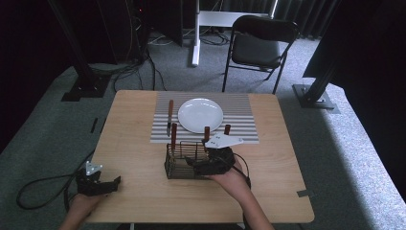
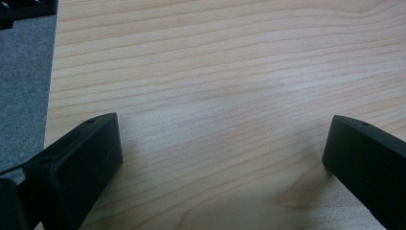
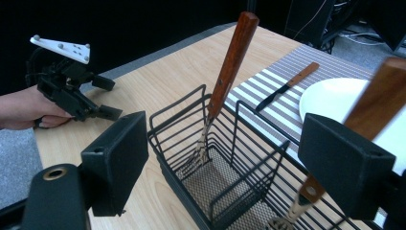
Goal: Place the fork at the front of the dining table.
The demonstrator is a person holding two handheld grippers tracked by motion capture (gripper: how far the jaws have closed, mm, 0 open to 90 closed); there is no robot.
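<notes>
A black wire basket (image 1: 181, 161) stands in the table's middle and holds wooden-handled utensils (image 1: 174, 132). My right gripper (image 1: 196, 165) is low at the basket's right side, open. In the right gripper view the basket (image 3: 191, 124) lies between the spread jaws of my right gripper (image 3: 220, 158). A fork (image 3: 233, 57) leans inside it, and a second wooden handle (image 3: 380, 91) rises behind the right jaw. My left gripper (image 1: 112, 184) rests near the front-left table edge, open over bare wood (image 2: 222, 143). It also appears beyond the basket as the left gripper (image 3: 111, 98).
A striped placemat (image 1: 239, 115) behind the basket carries a white plate (image 1: 200, 115), with a wooden-handled knife (image 1: 169, 117) to the left of the plate. In the right gripper view the knife (image 3: 287, 86) and plate (image 3: 330, 96) lie past the basket. A black folding chair (image 1: 258, 43) stands beyond the table.
</notes>
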